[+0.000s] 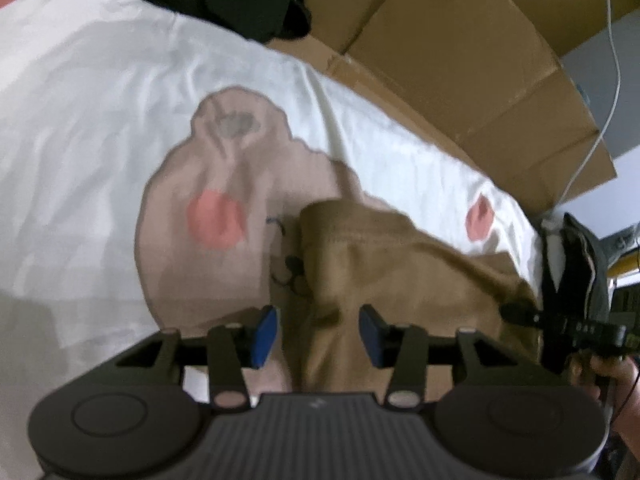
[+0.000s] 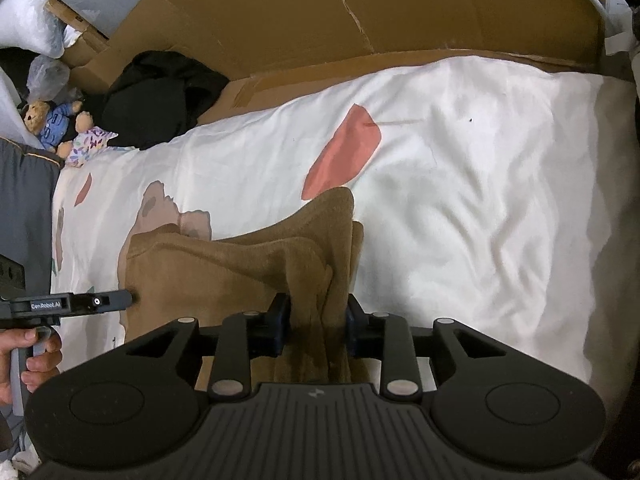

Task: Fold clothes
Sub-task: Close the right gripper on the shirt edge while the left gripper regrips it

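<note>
Two grippers on brown garment [image 2: 224, 276] lying on bedsheet [image 2: 480, 168]: right gripper [image 2: 316, 320] clamped on bunched corner, left gripper [image 1: 318, 330] apart around loose cloth; better re-clamped before lifting evenly, keeping edges aligned

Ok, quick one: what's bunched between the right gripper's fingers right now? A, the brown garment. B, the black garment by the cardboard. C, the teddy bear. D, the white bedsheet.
A: in the right wrist view a gathered fold of the brown garment runs up between the fingers of the right gripper.
</note>
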Tool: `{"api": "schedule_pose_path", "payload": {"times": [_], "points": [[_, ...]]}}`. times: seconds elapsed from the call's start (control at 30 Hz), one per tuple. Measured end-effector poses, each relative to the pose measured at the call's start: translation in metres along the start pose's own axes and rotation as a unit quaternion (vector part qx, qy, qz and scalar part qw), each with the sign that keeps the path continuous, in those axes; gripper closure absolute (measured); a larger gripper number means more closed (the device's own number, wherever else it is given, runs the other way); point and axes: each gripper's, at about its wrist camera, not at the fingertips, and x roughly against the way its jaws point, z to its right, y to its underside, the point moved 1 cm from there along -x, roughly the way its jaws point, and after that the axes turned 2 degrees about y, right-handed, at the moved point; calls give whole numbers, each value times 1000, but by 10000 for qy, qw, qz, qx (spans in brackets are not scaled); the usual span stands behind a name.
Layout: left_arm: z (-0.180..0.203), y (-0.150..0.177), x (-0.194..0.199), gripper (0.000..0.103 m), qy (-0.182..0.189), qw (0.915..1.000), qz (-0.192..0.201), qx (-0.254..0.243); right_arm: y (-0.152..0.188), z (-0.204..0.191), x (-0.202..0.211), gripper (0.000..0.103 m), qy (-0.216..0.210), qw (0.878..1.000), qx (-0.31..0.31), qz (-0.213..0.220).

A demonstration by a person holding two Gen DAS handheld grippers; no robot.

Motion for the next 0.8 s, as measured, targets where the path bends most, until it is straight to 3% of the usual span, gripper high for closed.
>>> {"api": "schedule_pose_path", "payload": {"times": [0.27, 0.63, 0.8], "points": [[-3, 5, -9, 55, 120, 9997, -208, -46, 3, 10, -5, 54, -38, 10000, -6, -61], [-4, 2, -16, 56, 441, 9989, -169, -13, 0, 20, -4, 51, -236, 9995, -204, -5], [-3, 2, -19, 56, 545, 9984, -144, 38, -1, 19, -12, 33, -404, 9988, -272, -17]]}}
